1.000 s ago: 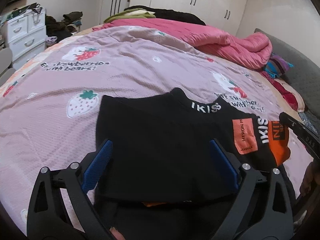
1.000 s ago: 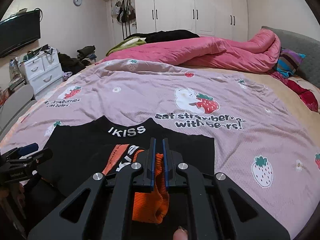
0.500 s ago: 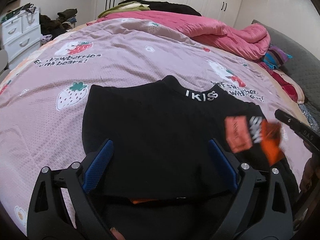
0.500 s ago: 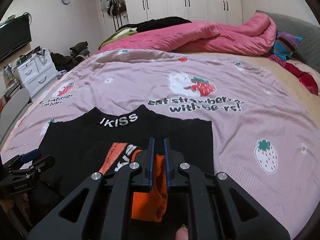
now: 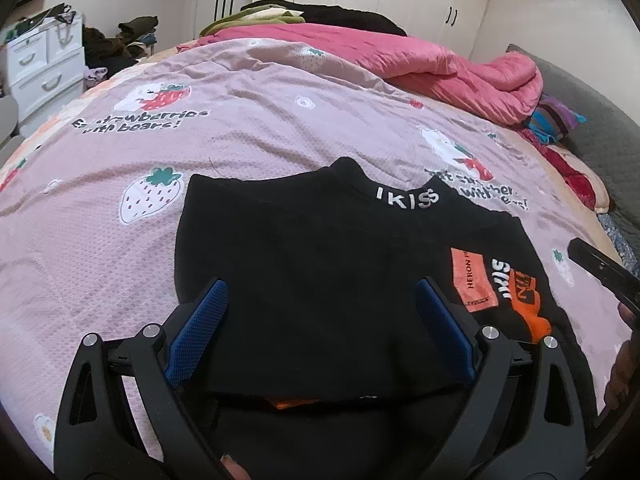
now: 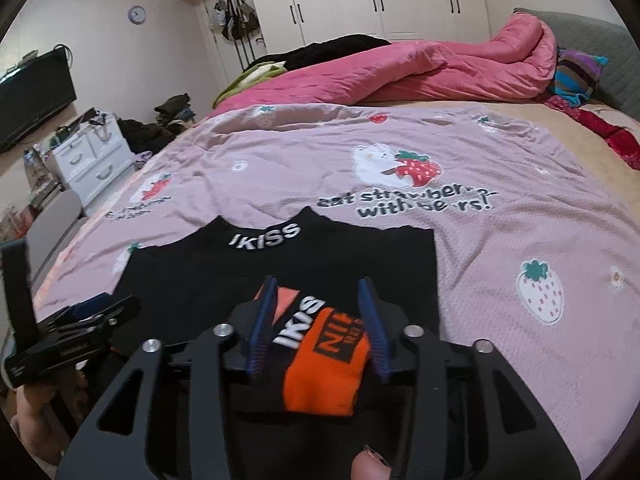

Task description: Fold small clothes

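Sweater (image 5: 320, 280) black, flat on bed (image 5: 260, 128), orange cuff (image 6: 324, 364) folded onto its front. Right claw (image 6: 318, 324) opening, cuff between pads, ungripped. Left claw (image 5: 320, 328) released above hem. Risk — pad drags cuff on withdrawal, fold undone.

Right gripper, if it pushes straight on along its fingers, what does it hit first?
Most likely the orange cuff of the black sweater, which lies between the opening fingers of the right gripper. Beyond it comes the sweater body, then the pink bedspread. Depth is hard to judge through the fisheye.
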Demonstrator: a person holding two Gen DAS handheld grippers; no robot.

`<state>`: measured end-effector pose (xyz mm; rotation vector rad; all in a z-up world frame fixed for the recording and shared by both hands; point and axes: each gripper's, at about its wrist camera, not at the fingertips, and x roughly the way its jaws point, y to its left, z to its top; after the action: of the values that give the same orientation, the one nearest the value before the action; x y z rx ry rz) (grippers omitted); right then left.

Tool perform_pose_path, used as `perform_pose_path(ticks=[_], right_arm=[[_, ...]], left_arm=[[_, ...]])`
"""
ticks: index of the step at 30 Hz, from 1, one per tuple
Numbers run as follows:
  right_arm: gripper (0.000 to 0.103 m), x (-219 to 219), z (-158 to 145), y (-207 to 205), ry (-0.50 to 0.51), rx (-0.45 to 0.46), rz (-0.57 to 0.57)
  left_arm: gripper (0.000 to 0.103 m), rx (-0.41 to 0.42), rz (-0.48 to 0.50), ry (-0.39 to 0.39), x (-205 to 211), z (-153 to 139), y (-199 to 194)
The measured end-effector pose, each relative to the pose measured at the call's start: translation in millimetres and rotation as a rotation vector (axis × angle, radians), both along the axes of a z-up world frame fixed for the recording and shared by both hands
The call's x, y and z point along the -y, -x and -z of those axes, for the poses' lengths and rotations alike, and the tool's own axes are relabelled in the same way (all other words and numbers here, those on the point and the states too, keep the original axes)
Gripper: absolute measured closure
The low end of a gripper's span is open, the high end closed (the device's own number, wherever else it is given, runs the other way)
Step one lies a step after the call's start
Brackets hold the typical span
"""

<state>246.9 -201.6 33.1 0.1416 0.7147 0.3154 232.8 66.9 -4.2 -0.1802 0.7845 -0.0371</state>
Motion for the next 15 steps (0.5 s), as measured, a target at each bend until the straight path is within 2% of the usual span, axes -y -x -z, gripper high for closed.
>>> perform_pose_path(ticks=[5, 7, 15], right_arm=[[0.059, -15.1, 1.3, 6.9, -0.014, -0.014, -0.058], [0.056, -23.5, 3.8, 8.5, -0.003, -0.02, -0.081], [0.056, -51.2, 26.8, 8.6, 0.045, -0.084, -0.141]], left_arm=[[0.015, -0.001, -0.009, 0.01, -4.1, 0.2, 3.8], [0.015, -0.017, -0.009, 0.011, -5.4, 3.4, 2.8], [0.015, -0.084, -0.029, 0.039, -19.7, 20.2, -1.4]])
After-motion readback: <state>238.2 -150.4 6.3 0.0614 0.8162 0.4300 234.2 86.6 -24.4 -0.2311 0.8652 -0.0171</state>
